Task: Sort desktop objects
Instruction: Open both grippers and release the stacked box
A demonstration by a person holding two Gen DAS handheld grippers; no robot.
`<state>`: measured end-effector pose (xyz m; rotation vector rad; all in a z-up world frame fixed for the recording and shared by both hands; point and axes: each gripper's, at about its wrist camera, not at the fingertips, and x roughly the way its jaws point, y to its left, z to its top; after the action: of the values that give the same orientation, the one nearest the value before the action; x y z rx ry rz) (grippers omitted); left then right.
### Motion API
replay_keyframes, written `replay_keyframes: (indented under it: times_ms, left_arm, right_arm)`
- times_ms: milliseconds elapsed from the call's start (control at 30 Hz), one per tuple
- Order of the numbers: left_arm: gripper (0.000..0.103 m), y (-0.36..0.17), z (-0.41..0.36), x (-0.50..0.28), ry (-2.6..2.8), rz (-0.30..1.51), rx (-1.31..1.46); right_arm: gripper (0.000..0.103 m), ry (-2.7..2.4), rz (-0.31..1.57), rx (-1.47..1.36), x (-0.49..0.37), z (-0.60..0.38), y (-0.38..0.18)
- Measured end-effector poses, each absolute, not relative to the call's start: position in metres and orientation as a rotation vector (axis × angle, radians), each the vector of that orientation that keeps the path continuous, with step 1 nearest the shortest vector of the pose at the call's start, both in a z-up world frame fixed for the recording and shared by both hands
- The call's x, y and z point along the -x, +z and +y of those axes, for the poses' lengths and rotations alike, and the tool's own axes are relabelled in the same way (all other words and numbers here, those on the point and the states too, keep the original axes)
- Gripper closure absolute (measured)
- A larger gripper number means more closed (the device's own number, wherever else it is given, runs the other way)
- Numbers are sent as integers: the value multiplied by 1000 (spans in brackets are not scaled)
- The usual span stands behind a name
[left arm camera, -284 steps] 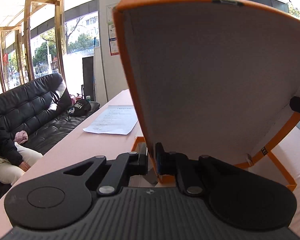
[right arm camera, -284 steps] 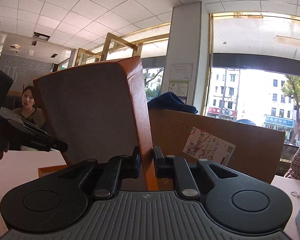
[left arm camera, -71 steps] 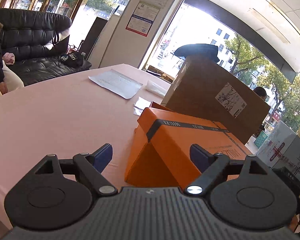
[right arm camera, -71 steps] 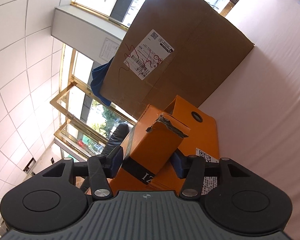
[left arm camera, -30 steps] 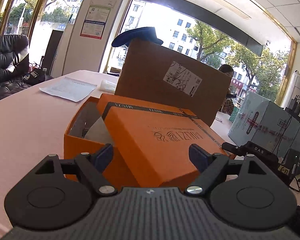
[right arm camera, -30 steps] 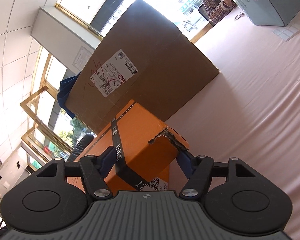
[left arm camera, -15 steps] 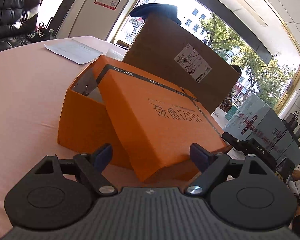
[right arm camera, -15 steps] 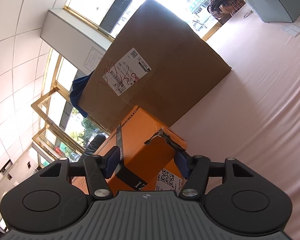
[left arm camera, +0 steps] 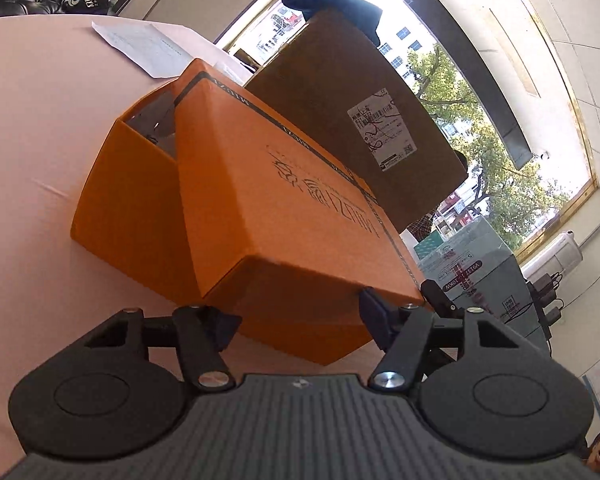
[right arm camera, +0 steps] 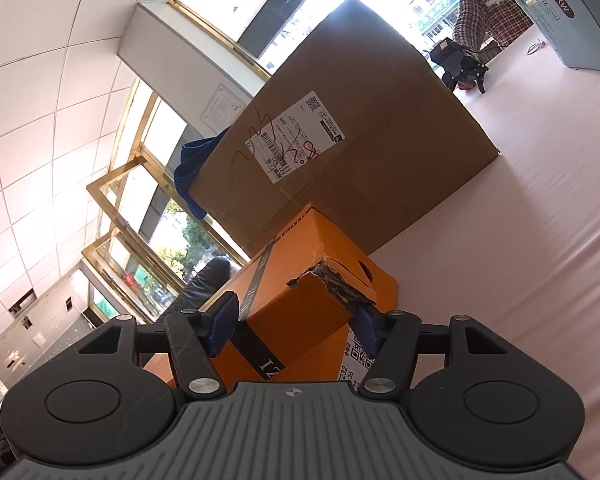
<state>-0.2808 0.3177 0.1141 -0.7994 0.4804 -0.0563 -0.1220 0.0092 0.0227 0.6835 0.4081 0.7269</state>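
**Lid Seating on the Orange Box: Risks and Blind Spots**

While the orange lid (left arm camera: 284, 184) lies askew across the orange box (left arm camera: 128, 200) on the pink table (left arm camera: 32, 128), I read both tools as spread wide. The left gripper (left arm camera: 300, 320) brackets the lid's near corner; whether its pads touch the card I cannot tell. The right gripper (right arm camera: 292, 326) straddles the lid's torn corner (right arm camera: 332, 280), pads at or just off its sides, and firm contact is not confirmed.

Risks as I judge them:
- Squeezing the torn corner could crush or rip it further.
- Uneven pressing could jam the lid diagonally or slide the box into the brown carton (left arm camera: 356, 120) just behind.

The box contents are mostly hidden under the lid. The far edges of the lid are out of view
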Motion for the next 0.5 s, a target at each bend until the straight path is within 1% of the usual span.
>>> replay_keyframes:
  times_ms: [33,67,133,200,367,433,500]
  left_arm:
    - [54,114,318,281,-55,476,806]
    - [56,114,319,282,-45,474,806]
    - [56,115,320,284,0,467,788]
    - [58,113,326,284,20,468,807]
    - [57,113,333,284,24,454,838]
    - [57,116,334,285,28,446,830]
    - [57,121,337,292,29,430,817]
  right_arm:
    - [38,722,421,-680,121,9,22]
    - [29,706,435,-678,120,9,22]
    - [19,664,453,-682,118,6,21]
    - [19,663,453,-707,115,2,20]
    - [18,544,442,-688,109,-2,17]
    - [18,577,480,-722,94,-3,14]
    - [19,701,570,-784,68,-3,10]
